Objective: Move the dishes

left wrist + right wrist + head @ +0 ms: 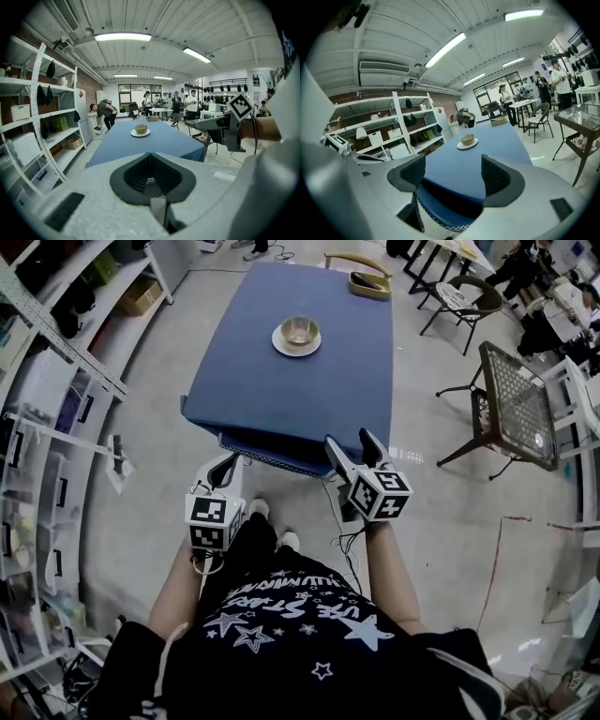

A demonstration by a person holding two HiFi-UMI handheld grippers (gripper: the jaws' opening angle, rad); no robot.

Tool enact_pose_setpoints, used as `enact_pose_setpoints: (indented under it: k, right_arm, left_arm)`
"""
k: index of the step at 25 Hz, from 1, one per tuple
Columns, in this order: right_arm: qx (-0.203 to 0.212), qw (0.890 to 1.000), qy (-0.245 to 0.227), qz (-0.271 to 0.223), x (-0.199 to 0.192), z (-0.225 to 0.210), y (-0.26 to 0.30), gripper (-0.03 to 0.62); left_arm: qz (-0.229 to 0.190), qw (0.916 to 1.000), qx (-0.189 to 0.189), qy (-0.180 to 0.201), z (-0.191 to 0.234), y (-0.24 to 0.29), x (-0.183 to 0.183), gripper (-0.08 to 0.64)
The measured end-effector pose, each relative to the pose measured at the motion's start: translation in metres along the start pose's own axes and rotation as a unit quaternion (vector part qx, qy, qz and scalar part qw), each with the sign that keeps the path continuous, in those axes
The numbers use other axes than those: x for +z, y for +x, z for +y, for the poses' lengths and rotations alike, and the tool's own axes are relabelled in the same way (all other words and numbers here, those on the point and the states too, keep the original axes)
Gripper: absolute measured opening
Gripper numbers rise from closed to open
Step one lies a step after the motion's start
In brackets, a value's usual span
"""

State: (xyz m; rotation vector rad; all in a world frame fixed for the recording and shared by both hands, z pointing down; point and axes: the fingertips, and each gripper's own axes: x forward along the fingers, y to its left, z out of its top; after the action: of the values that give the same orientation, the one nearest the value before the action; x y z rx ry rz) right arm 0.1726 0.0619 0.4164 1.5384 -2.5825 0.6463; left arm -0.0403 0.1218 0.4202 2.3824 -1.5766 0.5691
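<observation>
A tan bowl (299,331) sits on a white plate (279,342) on the far half of a blue-covered table (281,399). Both grippers hover in front of the table's near edge, well short of the dishes. My left gripper (228,463) is shut, its jaws pressed together with nothing between them. My right gripper (349,442) is open and empty, its fingers just over the table's near edge. The left gripper view shows the bowl (141,128) far ahead beyond the left gripper (150,157). In the right gripper view the bowl (467,138) shows above the right gripper (453,176).
A shallow yellowish tray (369,284) lies at the table's far end, with a wooden chair behind it. Metal shelving (56,390) runs along the left. A mesh-top side table (516,409) and a chair (464,301) stand to the right. People stand in the background.
</observation>
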Motion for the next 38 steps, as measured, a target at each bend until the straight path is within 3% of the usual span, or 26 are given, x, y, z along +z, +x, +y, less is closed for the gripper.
enact_pose_setpoints:
  k: [6,11,24,31,38]
  right_arm:
    - [-0.007,1.000,0.006,0.005,0.002,-0.011,0.018,0.350]
    - [-0.006,1.000,0.002,0.010,0.026,-0.022,0.052,0.348]
    - [-0.015,0.997,-0.067,0.044,0.096,-0.056,0.230,0.348]
    - [-0.020,0.991,-0.121,0.060,0.104,-0.065,0.304,0.348]
    - [-0.029,0.987,-0.139,0.081,0.093,-0.078,0.349,0.348]
  left_arm:
    - [-0.008,0.9999,-0.012,0.006,0.014,0.036,0.015,0.020]
    - [-0.024,0.9992,-0.030,0.003,0.034,0.080,0.040,0.019]
    - [-0.031,0.9982,-0.052,0.001,0.130,0.201,0.103,0.020]
    - [-0.020,0.9979,-0.058,-0.019,0.164,0.245,0.118,0.020]
    - [-0.010,0.9972,-0.071,-0.021,0.170,0.277,0.121,0.020]
